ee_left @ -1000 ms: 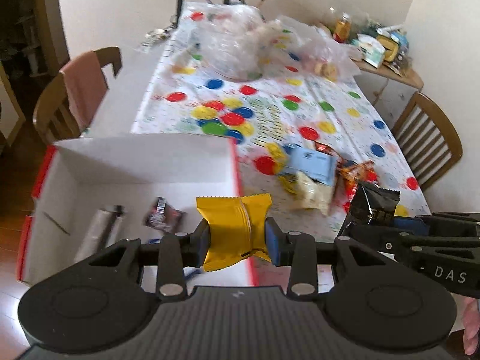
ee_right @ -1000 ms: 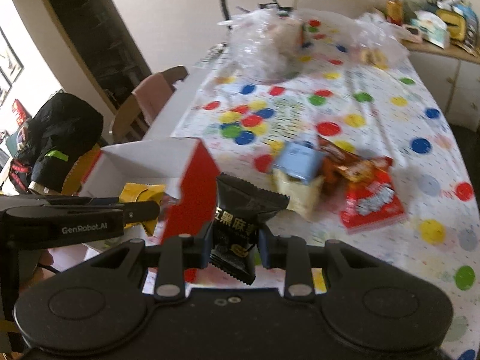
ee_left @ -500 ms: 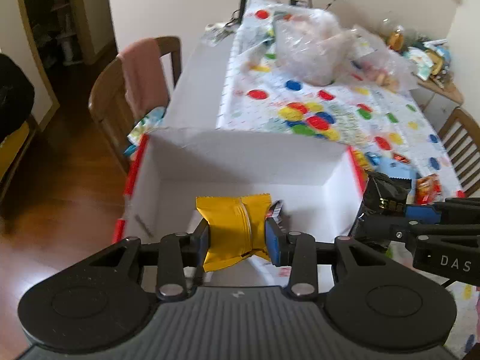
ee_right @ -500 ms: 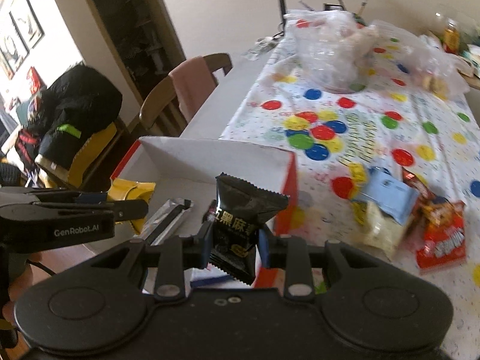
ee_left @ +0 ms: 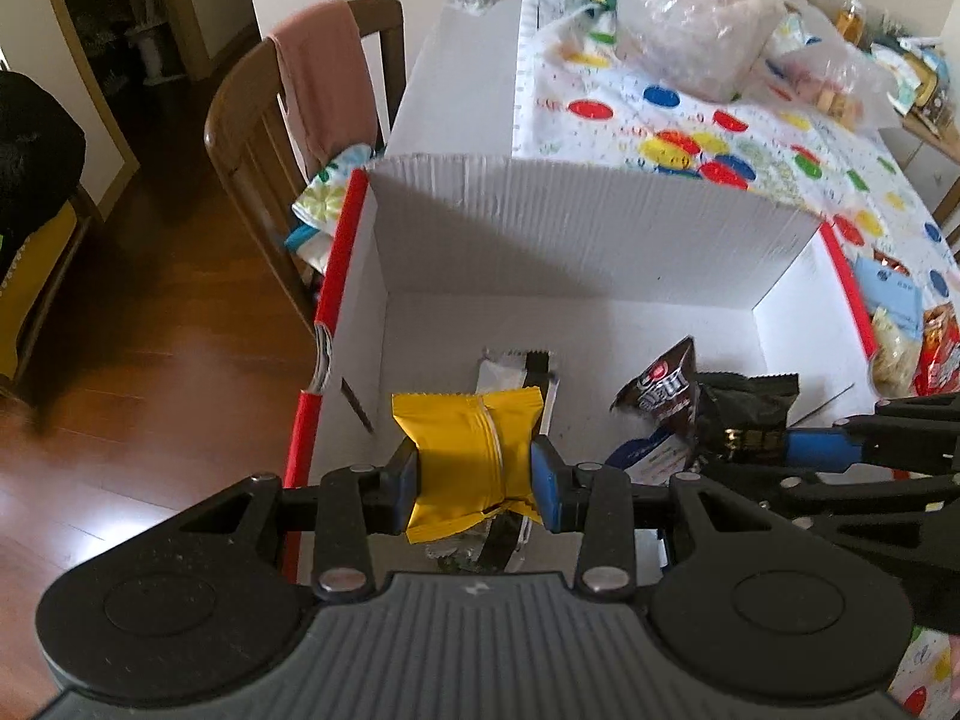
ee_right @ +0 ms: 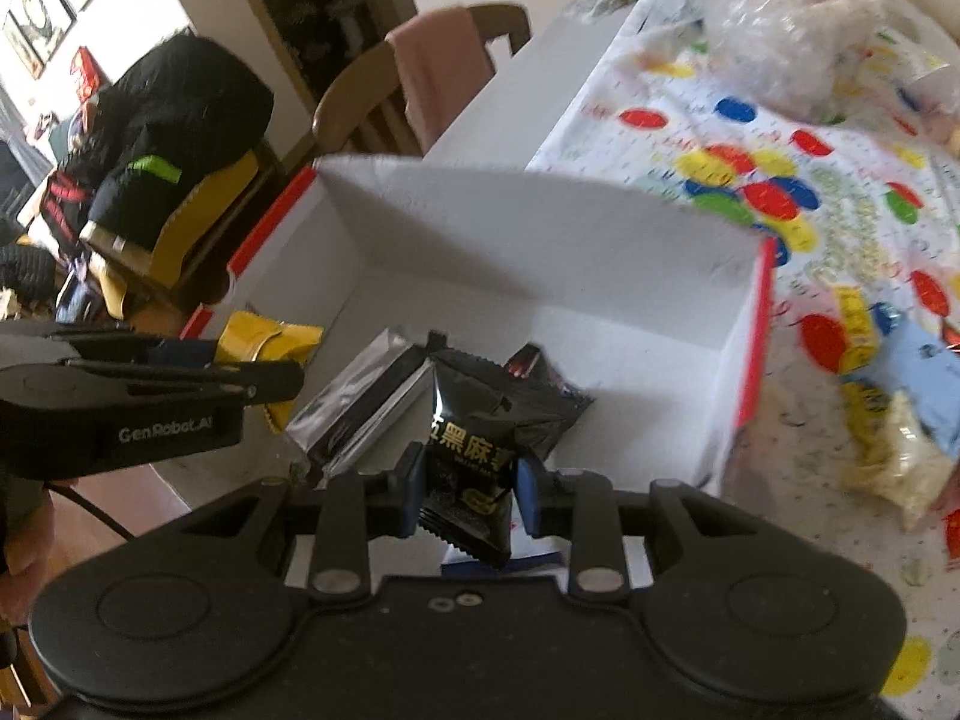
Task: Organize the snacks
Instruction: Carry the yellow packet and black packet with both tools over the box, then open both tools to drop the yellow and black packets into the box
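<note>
My left gripper (ee_left: 474, 474) is shut on a yellow snack packet (ee_left: 468, 450) and holds it over the near left part of a white cardboard box with red edges (ee_left: 588, 240). My right gripper (ee_right: 468, 480) is shut on a black snack packet with gold characters (ee_right: 474, 462) over the near side of the same box (ee_right: 540, 228). Inside the box lie a silver-and-black wrapper (ee_right: 360, 402), a dark brown packet (ee_left: 666, 390) and a blue-and-white packet (ee_left: 648, 450). The right gripper also shows in the left wrist view (ee_left: 774, 441), and the left gripper in the right wrist view (ee_right: 264, 372).
Loose snacks (ee_right: 888, 384) lie on the polka-dot tablecloth (ee_right: 810, 192) right of the box. Clear plastic bags (ee_left: 690, 18) sit at the far end. A wooden chair with a pink cloth (ee_left: 318, 84) stands left of the table, above a wooden floor (ee_left: 120, 360).
Both grippers have moved left and forward from the table over the box, each still holding its packet. The box now fills both views.
</note>
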The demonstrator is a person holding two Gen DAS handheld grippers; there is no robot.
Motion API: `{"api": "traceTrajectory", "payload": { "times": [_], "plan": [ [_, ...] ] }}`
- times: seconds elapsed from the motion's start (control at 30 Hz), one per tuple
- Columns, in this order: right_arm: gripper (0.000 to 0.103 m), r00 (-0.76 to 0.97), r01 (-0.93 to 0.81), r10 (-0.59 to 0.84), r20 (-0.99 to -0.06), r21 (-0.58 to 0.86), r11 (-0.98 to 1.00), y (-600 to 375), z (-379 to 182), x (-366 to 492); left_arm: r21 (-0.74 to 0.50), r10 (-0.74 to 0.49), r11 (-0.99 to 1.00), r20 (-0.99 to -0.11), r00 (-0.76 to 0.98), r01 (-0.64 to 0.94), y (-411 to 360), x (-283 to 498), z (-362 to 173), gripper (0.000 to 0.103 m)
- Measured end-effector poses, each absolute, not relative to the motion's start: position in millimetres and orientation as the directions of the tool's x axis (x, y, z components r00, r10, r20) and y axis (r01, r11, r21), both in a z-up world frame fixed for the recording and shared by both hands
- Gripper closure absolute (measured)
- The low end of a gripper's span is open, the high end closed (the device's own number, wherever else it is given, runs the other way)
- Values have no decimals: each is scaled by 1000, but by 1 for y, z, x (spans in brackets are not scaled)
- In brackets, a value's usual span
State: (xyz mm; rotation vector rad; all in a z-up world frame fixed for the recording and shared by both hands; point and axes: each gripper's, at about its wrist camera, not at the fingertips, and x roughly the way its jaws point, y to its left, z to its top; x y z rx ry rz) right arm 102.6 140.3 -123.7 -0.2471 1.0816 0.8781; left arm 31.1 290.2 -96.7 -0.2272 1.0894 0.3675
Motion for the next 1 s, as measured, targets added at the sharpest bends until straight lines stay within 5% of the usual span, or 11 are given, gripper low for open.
{"api": "traceTrajectory", "payload": {
  "times": [0.7, 1.0],
  "plan": [
    [68, 163, -712, 468, -869, 224, 665, 142, -143, 104, 47, 178, 933, -923, 342, -357, 276, 39, -121, 64],
    [52, 192, -708, 515, -835, 245, 662, 125, -125, 100, 6, 166, 928, -903, 397, -374, 270, 29, -102, 51]
  ]
}}
